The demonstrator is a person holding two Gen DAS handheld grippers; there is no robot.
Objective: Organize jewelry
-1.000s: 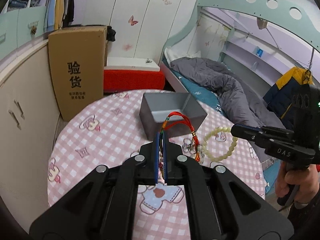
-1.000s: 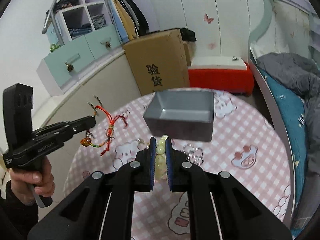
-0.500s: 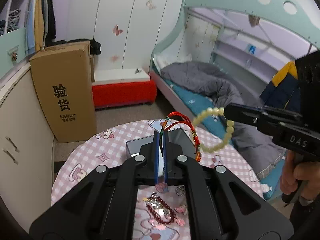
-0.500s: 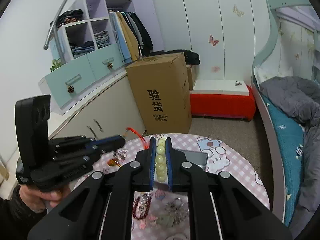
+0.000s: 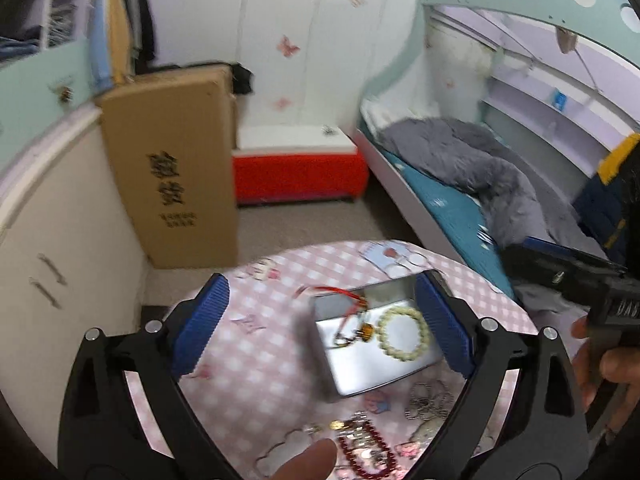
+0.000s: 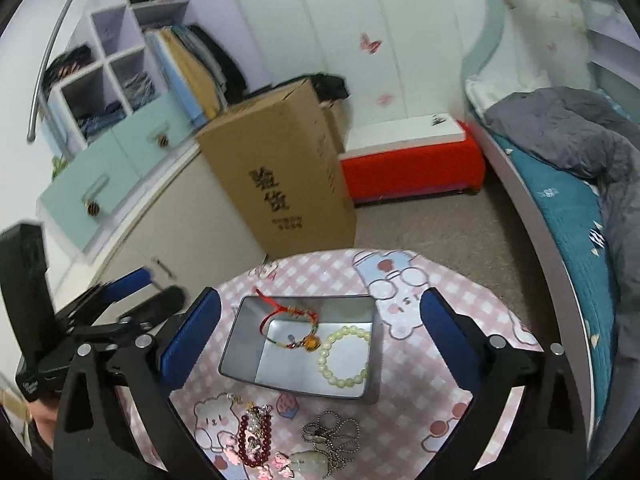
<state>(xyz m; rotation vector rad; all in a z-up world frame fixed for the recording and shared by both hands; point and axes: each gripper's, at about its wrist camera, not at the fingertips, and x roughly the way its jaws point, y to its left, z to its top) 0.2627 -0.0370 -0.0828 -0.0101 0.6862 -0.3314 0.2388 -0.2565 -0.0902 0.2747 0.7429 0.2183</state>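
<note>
Left wrist view: left gripper (image 5: 320,320) with jaws spread wide, just opened, nothing between the blue pads (image 5: 198,326). Below, blurred, a grey metal tray (image 5: 326,368) on the pink checked tablecloth (image 5: 256,360). Inside the tray, a pale bead bracelet (image 5: 403,333) lying flat at the right, and beside it a red cord bracelet (image 5: 352,314) with an amber charm, its red loop draped over the far rim. In front of the tray, a dark red bead bracelet (image 5: 366,450) and a ball chain (image 5: 428,400). Only here: a fingertip (image 5: 306,460) at the bottom edge, and at the right a hand (image 5: 600,364) around the right gripper's handle, its jaws not readable from this side.

Right wrist view: sharper. Right gripper (image 6: 320,336) with jaws likewise spread wide, just opened, empty. Tray (image 6: 240,344) seen whole, pale bead bracelet (image 6: 344,356) flat on its floor at the right, red cord bracelet (image 6: 290,326) across the far left corner. Only here: a jade pendant (image 6: 306,460) on the ball chain (image 6: 330,438), small pink charms by the dark red bead bracelet (image 6: 252,440), and the left gripper (image 6: 152,292) from the side at the left edge, fingers parted.
</note>
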